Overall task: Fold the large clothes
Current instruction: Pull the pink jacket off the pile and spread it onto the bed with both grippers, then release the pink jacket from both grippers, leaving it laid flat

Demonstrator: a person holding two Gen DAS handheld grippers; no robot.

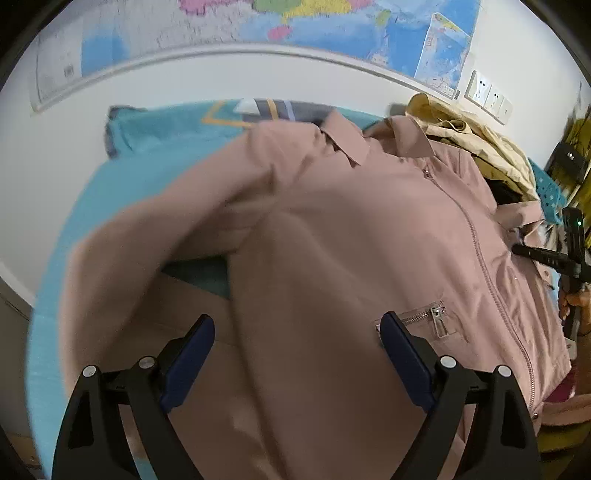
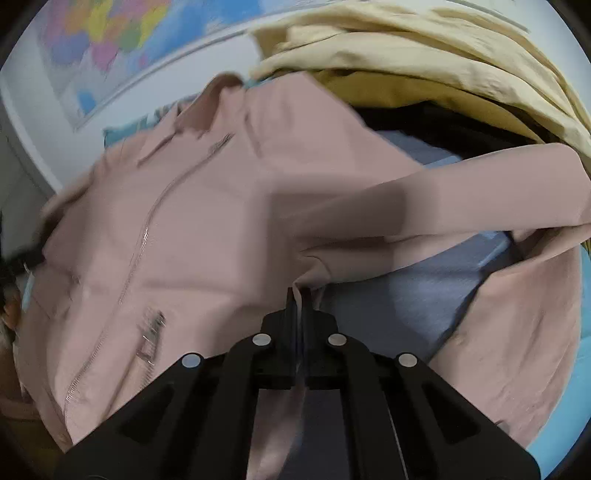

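A dusty pink zip-up jacket (image 1: pixel 351 229) lies front up on a turquoise surface (image 1: pixel 110 192), collar at the far end. My left gripper (image 1: pixel 297 332) is open, its blue-padded fingers (image 1: pixel 188 358) spread just above the jacket's lower front near a zipped pocket (image 1: pixel 430 317). In the right wrist view my right gripper (image 2: pixel 298 295) is shut on a pinch of the pink jacket (image 2: pixel 221 206) at the side seam, under a sleeve (image 2: pixel 461 192) that stretches to the right. The right gripper also shows in the left wrist view (image 1: pixel 569 258) at the jacket's right edge.
A pale yellow garment (image 2: pixel 424 62) is heaped beyond the jacket on the right, with a dark one under it. A light blue cloth (image 2: pixel 413 295) lies under the sleeve. A world map (image 1: pixel 332 22) hangs on the white wall, with sockets (image 1: pixel 487 96) beside it.
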